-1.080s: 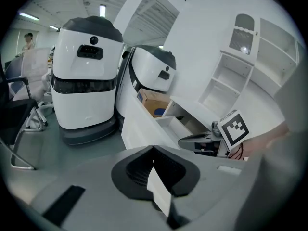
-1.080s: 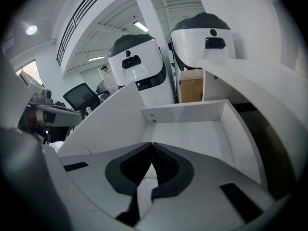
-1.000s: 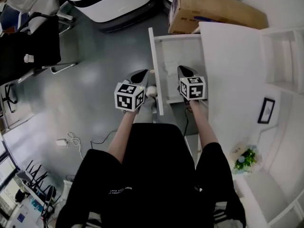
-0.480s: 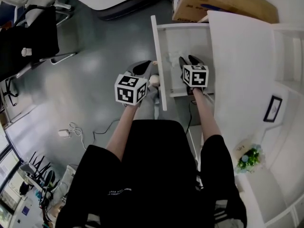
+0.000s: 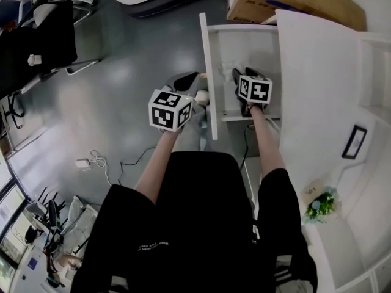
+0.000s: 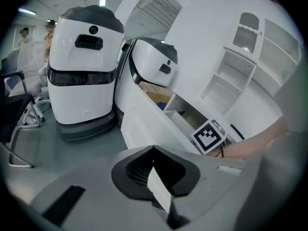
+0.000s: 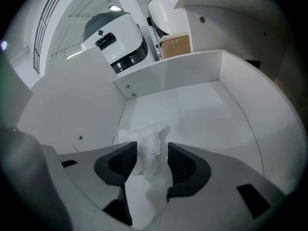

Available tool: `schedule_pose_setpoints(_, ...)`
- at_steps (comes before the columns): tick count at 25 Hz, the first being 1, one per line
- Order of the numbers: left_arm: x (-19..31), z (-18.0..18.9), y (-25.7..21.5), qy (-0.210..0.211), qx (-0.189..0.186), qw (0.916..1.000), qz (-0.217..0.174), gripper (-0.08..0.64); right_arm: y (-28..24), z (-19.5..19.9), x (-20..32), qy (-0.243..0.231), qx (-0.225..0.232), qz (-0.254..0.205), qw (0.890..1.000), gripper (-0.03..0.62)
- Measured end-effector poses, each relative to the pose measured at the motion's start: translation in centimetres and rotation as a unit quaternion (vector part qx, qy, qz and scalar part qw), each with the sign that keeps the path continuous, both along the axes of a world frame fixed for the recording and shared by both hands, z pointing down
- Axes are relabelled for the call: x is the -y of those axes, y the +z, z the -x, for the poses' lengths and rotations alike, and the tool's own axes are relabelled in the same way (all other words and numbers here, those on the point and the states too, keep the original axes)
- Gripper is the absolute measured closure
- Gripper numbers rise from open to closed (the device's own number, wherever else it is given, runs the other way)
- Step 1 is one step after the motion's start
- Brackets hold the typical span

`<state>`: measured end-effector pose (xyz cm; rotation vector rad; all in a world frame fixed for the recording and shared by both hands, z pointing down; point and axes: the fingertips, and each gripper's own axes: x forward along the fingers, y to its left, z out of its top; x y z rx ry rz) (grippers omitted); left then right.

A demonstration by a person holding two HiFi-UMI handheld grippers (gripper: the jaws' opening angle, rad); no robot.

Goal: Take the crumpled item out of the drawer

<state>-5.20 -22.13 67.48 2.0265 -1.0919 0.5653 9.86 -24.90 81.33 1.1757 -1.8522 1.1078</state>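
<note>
Crumpled item (image 7: 147, 150): white, thin, wrinkled tissue-like paper, matt.
Drawer (image 7: 202, 109): smooth white painted board, faint sheen.
Box (image 5: 287, 2) at 12 o'clock: brown matt cardboard.
Floor (image 5: 122, 90): grey, smooth, glossy.

Black short-sleeved top (image 5: 195, 218) on me, small white lettering (image 5: 149, 246) low on it. My left gripper (image 5: 188, 81) and right gripper (image 5: 239, 75): grey shells, black ribbed pads (image 7: 118, 165), each with a black-and-white marker cube (image 5: 170, 110).
</note>
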Motion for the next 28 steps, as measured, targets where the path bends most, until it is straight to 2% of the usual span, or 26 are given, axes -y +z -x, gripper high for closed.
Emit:
schedule_pose_setpoints(13,0.3,-0.4,-0.6,-0.004,0.001,1.0000,-0.005,0.563,-0.1,1.3,-0.4,-0.051,0.011,0.033,0.998,0.529)
schedule_pose_setpoints(21,0.5,0.0,-2.1,-0.005,0.000,0.9997,-0.022,0.562,-2.4,1.6,-0.3,-0.073,-0.012,0.001,0.997,0.548)
schedule_pose_setpoints(28,0.0,-0.1,-4.5,0.003,-0.007,0.9988,-0.049,0.562,-6.4,0.8,0.4,-0.037,-0.005,-0.056,0.998,0.549)
